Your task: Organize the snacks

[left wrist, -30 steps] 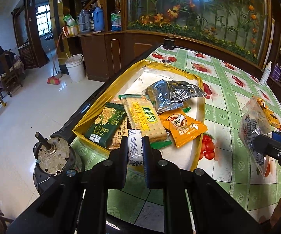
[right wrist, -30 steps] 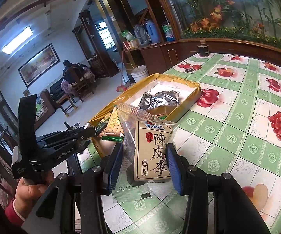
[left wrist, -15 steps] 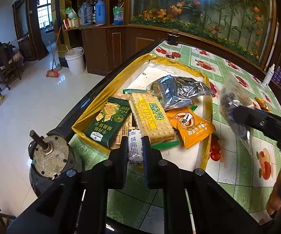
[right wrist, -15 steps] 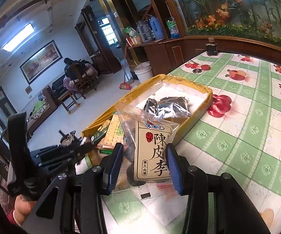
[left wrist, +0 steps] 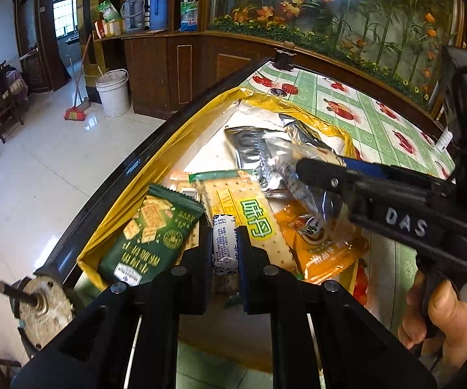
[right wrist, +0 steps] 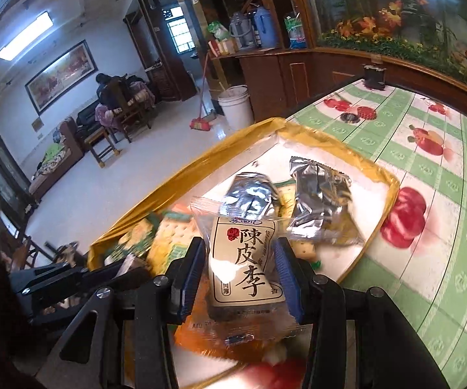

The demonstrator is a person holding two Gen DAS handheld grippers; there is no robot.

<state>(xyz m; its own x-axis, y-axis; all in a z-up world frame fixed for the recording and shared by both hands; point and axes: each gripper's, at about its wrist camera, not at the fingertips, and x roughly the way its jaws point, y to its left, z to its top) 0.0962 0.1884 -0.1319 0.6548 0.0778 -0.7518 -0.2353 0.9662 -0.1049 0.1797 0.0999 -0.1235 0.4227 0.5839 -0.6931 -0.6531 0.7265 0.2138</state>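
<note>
The landmark is the tray [left wrist: 126,191], a yellow-lined shallow box on the table's edge, already holding several snacks.

Nearest in the left wrist view, the left gripper [left wrist: 223,249] is clamped narrow on a small white roll [left wrist: 223,245]. The roll stands upright between the jaws, long axis along the fingers, and hangs over the tray's near end, above the green pack [left wrist: 150,236] and the cracker pack [left wrist: 249,217].

In the right wrist view, the right gripper [right wrist: 238,267] is closed at mid width on a clear plum bag [right wrist: 245,259], pads pressing its two side edges, label upright and facing the camera. The bag hangs over the tray's near-right part, above the orange pack [right wrist: 201,337]. From the left wrist view the right gripper [left wrist: 314,175] reaches in across the tray from the right, its bag just over the orange pack [left wrist: 324,246].

Farther along the tray lie two silver packs [right wrist: 322,207], with bare white floor beyond them toward the far corner.

Both snacks look already above the tray, so the coming move is probably straight down and release. The right hand sits deeper over the tray; the left is at the near rim. The two grippers are close, so they could crowd each other while lowering.
</note>
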